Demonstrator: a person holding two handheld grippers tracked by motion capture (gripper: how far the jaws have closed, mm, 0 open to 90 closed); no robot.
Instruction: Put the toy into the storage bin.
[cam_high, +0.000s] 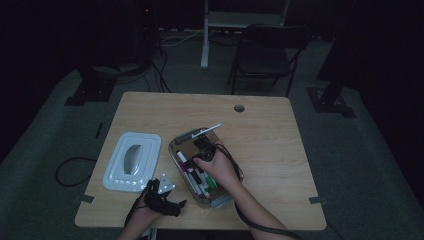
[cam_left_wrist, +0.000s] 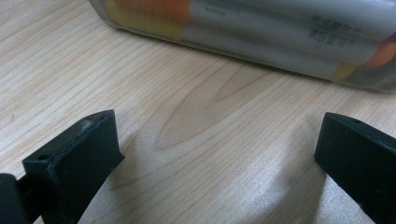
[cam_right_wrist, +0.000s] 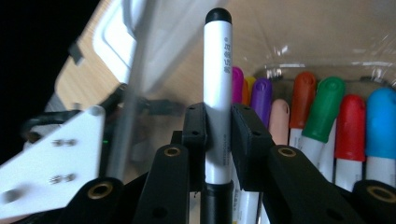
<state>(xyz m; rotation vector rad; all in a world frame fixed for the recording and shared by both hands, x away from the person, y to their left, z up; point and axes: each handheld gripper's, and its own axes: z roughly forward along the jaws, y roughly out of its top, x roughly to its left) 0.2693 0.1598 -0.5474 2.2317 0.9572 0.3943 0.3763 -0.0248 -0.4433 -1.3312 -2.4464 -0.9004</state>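
right gripper (cam_right_wrist: 218, 128) pinching a white marker with a black cap (cam_right_wrist: 218, 70) between both pads, barrel upright along the jaws, cap end beyond the tips. held over the clear plastic box (cam_high: 176, 142), inside its walls in the high view. just past the tips and to their right, a row of capped markers lying in the box: purple (cam_right_wrist: 261, 98), orange-red (cam_right_wrist: 303, 100), green (cam_right_wrist: 327, 107), red (cam_right_wrist: 350, 121), blue (cam_right_wrist: 383, 123). off to the left of that gripper, beyond the clear wall, the white lid (cam_high: 132, 161) flat on the wooden table (cam_high: 270, 130).

left gripper (cam_left_wrist: 219, 149) spread wide, nothing between the jaws, bare wood under them. low near the table's near edge in the high view (cam_high: 162, 197), just beside the box's near-left corner. ahead of its tips, the box's clear side with white marker barrels and orange and yellow caps pressed against it.
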